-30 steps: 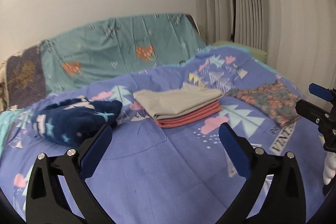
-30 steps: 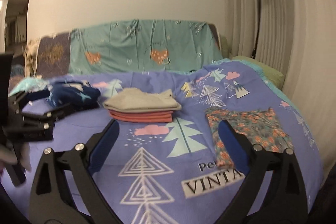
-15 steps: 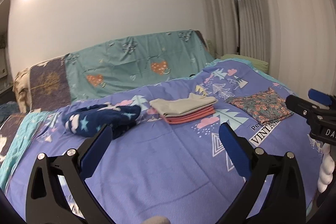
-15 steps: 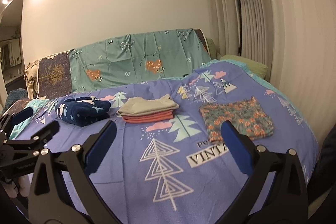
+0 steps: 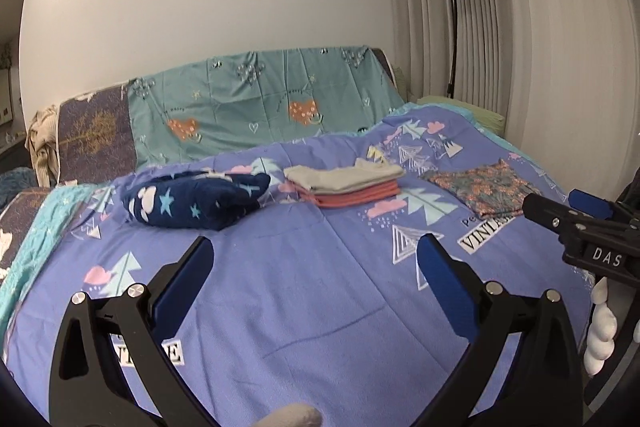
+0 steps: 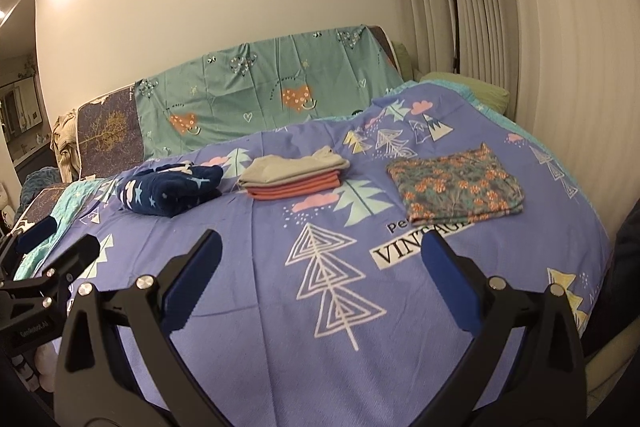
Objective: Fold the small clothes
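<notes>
Hovering over the bed (image 5: 320, 307), the left hand-held gripper (image 5: 316, 263) and right hand-held gripper (image 6: 320, 259) were spread wide, empty; ahead lay a folded pile (image 6: 292, 177), floral cloth (image 6: 456, 191) right, navy bundle (image 6: 168, 193) left, likely next.

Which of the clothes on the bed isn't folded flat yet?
The navy star-patterned garment, leftmost: it lies in a rumpled heap, while the beige-and-coral stack and the floral piece lie flat and squared.
</notes>
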Available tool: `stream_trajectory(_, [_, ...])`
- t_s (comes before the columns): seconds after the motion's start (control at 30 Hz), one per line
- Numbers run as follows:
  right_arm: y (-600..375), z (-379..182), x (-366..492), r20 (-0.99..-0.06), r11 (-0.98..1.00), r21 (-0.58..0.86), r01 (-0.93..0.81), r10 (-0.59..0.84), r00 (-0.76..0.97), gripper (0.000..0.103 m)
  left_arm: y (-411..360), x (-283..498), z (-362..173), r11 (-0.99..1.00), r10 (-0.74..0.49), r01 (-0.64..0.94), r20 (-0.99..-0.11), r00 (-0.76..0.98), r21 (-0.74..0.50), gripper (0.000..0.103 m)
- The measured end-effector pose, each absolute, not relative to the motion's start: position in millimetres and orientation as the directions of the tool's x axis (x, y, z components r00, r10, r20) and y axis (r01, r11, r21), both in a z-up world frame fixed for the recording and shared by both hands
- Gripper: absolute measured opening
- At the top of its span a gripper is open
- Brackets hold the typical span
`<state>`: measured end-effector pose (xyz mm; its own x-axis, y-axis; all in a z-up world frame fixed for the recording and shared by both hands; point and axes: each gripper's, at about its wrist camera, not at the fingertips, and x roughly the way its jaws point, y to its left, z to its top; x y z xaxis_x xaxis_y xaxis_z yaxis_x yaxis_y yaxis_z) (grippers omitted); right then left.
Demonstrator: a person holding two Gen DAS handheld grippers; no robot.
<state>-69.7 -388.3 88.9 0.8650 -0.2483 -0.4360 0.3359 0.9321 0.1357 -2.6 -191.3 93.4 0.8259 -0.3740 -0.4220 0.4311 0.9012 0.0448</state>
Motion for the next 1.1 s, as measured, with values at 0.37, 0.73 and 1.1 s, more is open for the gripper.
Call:
stream_trajectory(0.37, [-386.3,83.4,-66.6,-0.473,0.929,0.122,0.350,-0.255,0.843,0.101,-195.3,1.4,76.7,0.900,-0.370,0.435,-0.484,0.793,0.023,0.102])
stream_trajectory(0.73, [-385.9,82.5,-62.7,-0.475,0.933,0.117,0.340,-0.248,0.844,0.101,-200.4,2.4,76.5,0.901,-0.363,0.432,-0.477,0.800,0.039,0.102])
stream_trajectory(1.1, [-389.1,77.2,-55.7,-0.492,0.932,0.120,0.343,-0.245,0.836,0.101,-199.7,8.9,74.7,0.907,-0.351,0.420,-0.484,0.801,0.037,0.102])
